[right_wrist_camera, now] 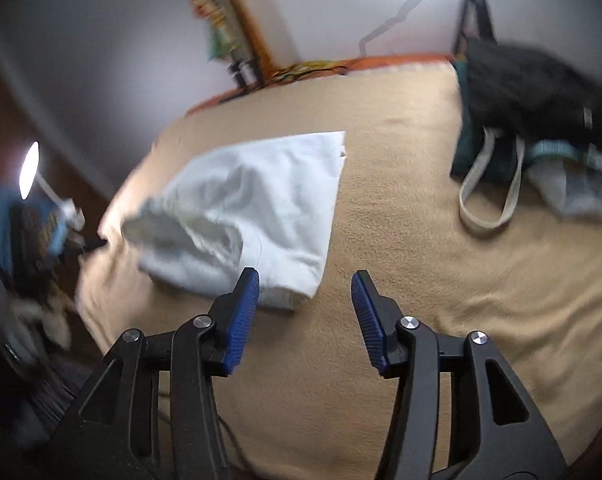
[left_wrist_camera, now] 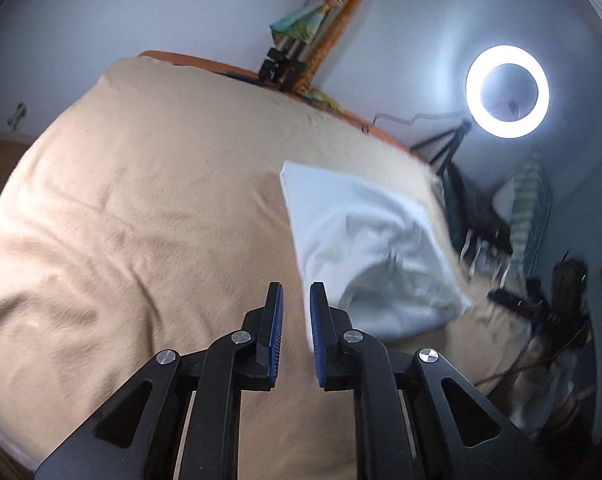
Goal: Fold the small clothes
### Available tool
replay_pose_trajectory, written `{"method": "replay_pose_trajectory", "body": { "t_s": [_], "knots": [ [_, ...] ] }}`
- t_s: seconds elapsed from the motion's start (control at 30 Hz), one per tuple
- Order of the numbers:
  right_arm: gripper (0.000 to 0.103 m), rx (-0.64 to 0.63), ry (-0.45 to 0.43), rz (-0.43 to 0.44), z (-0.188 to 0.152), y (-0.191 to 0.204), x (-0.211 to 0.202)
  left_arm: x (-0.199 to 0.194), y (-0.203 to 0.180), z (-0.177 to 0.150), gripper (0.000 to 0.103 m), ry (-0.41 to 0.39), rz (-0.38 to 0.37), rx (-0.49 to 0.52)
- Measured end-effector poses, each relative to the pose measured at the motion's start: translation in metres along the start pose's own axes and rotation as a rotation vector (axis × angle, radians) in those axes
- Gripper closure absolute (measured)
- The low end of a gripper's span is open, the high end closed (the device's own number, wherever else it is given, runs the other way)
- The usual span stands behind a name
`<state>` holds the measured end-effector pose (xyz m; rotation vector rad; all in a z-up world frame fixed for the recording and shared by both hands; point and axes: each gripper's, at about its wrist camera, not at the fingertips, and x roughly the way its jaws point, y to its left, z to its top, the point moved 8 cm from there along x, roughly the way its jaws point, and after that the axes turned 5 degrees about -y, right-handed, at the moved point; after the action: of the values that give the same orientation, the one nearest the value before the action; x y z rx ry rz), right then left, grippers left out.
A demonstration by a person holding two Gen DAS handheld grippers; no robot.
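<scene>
A white garment (left_wrist_camera: 365, 240) lies partly folded on the tan blanket (left_wrist_camera: 141, 208), with one bunched end toward the bed's edge. It also shows in the right wrist view (right_wrist_camera: 261, 204). My left gripper (left_wrist_camera: 296, 300) hangs above the blanket just left of the garment's near corner, jaws slightly apart and empty. My right gripper (right_wrist_camera: 305, 292) is wide open and empty, above the blanket at the garment's near right corner; its left finger (right_wrist_camera: 243, 312) overlaps the cloth's edge in view.
A dark bag with pale straps (right_wrist_camera: 513, 128) and other clothes lie at the blanket's (right_wrist_camera: 381, 240) far right. A ring light (left_wrist_camera: 507, 90) stands beyond the bed. A tripod and hanging cloth (left_wrist_camera: 289, 60) stand by the wall. A lamp (right_wrist_camera: 29, 170) is off the left edge.
</scene>
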<state>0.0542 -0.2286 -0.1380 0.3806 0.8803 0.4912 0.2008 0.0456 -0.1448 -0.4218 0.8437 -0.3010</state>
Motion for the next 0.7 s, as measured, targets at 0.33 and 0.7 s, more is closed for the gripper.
{"method": "replay_pose_trajectory", "body": {
  "t_s": [0.33, 0.7],
  "knots": [
    [0.052, 0.128, 0.081, -0.046, -0.005, -0.017, 0.048, 0.062, -0.048, 0.007, 0.091, 0.061, -0.003, 0.207],
    [0.056, 0.006, 0.145, -0.063, -0.016, -0.006, 0.056, 0.033, -0.037, -0.05, 0.091, 0.191, 0.036, 0.444]
  ]
}}
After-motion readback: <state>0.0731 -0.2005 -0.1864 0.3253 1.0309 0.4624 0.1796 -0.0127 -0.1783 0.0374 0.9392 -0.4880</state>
